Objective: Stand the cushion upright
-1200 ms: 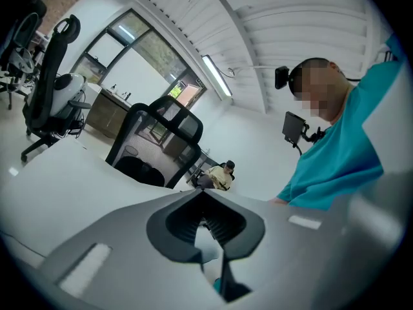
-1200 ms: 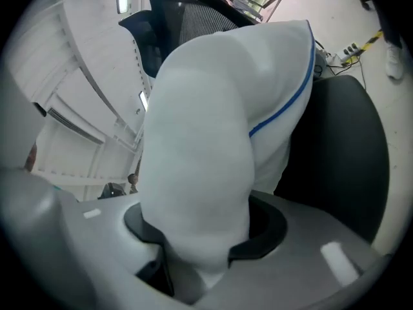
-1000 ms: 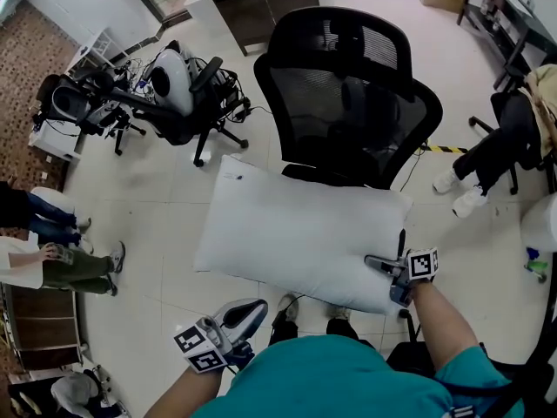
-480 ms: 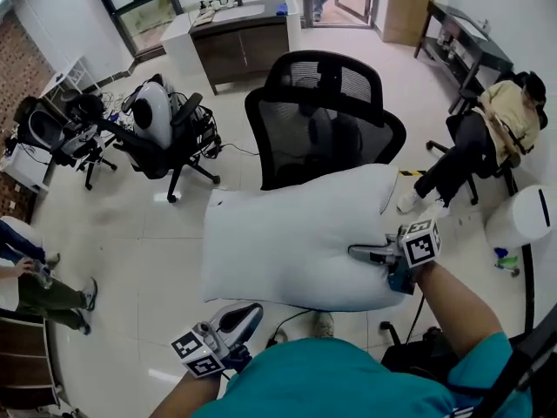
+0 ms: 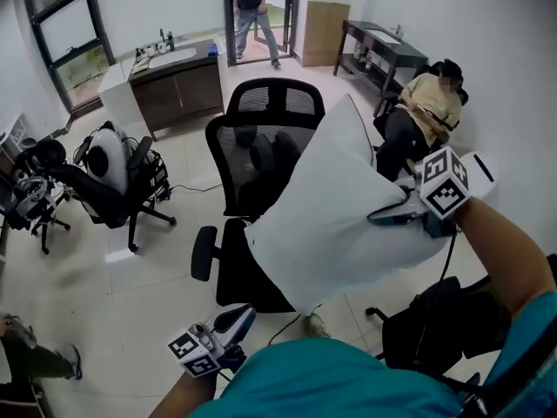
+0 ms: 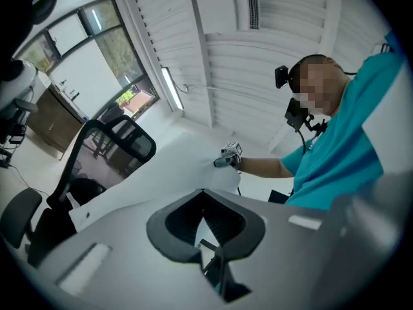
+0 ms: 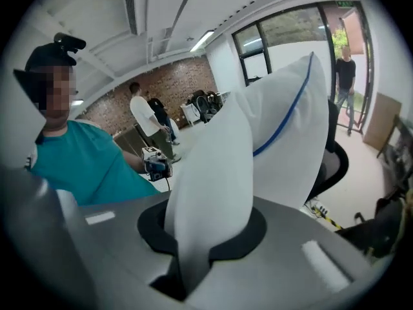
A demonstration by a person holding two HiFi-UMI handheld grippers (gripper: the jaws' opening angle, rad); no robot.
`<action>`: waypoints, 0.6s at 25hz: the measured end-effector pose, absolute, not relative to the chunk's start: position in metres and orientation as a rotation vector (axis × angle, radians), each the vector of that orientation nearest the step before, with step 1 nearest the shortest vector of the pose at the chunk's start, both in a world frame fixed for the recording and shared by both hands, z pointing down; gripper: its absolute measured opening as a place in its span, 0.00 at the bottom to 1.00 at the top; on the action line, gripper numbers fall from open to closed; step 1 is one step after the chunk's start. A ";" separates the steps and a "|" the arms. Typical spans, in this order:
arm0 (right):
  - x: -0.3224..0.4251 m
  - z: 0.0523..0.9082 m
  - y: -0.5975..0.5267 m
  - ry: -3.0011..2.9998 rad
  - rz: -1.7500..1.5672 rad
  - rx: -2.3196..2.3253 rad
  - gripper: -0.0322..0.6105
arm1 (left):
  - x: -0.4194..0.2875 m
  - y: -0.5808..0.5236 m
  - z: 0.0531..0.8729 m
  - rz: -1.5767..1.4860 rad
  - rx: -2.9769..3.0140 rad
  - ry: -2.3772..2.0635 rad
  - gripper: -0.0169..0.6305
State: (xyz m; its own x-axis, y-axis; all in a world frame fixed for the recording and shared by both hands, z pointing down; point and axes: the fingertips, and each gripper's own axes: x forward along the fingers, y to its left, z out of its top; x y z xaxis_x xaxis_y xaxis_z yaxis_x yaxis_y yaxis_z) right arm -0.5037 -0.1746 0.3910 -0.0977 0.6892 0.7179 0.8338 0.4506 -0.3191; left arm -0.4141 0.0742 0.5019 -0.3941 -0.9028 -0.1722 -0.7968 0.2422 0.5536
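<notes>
Fabric from the edge of the cushion (image 5: pixel 331 207) fills your right claw (image 7: pixel 208 232). Its jaws have just been closing tighter and now stand narrow, with a thick white fold pressed between them. Your left claw (image 5: pixel 228 325) is low, near your body, with its jaws together and nothing in them, well apart from the cushion.

Outward from the right claw, the cushion hangs in the air, tilted, with one corner pointing up and the opposite corner down. It is in front of the black office chair (image 5: pixel 261 146), above the seat. I cannot tell if its lower part touches the seat.

I judge the cushion to be light and very soft. It bends around the one point where you hold it, so it will sag and swing and will not keep a shape by itself. The cover looks smooth, so a thin pinch may slip out, and a deep fold holds better. To stand it upright, I think you need a second hold. Take the lower free edge with the left claw, set the bottom edge on the seat, and lean the face on the backrest. Without that support it will probably fall flat.
</notes>
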 end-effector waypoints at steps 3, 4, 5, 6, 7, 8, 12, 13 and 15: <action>-0.474 0.349 -0.229 -1.920 -0.281 -1.106 0.15 | -0.413 0.057 0.501 -0.861 1.737 -2.220 0.05; -0.460 0.334 -0.252 -1.950 -0.289 -1.037 0.15 | -0.412 0.046 0.496 -0.859 1.790 -2.179 0.05; -0.444 0.318 -0.273 -1.976 -0.292 -0.976 0.15 | -0.409 0.034 0.491 -0.854 1.844 -2.139 0.05; -0.426 0.303 -0.293 -2.000 -0.293 -0.922 0.15 | -0.406 0.022 0.486 -0.847 1.895 -2.098 0.05; -0.407 0.289 -0.312 -2.021 -0.294 -0.875 0.16 | -0.403 0.009 0.482 -0.838 1.944 -2.057 0.05; -0.386 0.277 -0.330 -2.041 -0.295 -0.830 0.16 | -0.398 -0.004 0.478 -0.830 1.987 -2.016 0.05; -0.294 0.248 -0.395 -2.090 -0.298 -0.653 0.16 | -0.372 -0.060 0.470 -0.814 2.127 -1.839 0.05; -0.269 0.244 -0.409 -2.095 -0.294 -0.611 0.17 | -0.363 -0.074 0.471 -0.794 2.156 -1.793 0.05; -0.219 0.241 -0.438 -2.099 -0.287 -0.528 0.17 | -0.342 -0.106 0.472 -0.750 2.211 -1.707 0.05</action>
State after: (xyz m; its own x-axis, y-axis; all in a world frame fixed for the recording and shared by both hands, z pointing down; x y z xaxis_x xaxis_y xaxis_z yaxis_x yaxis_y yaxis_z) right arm -0.2194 -0.4376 0.2410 -0.4829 0.2588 0.8366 0.4739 0.8806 0.0011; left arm -0.3420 -0.1056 0.4722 0.1816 -0.9524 -0.2447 -0.8243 -0.2832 0.4902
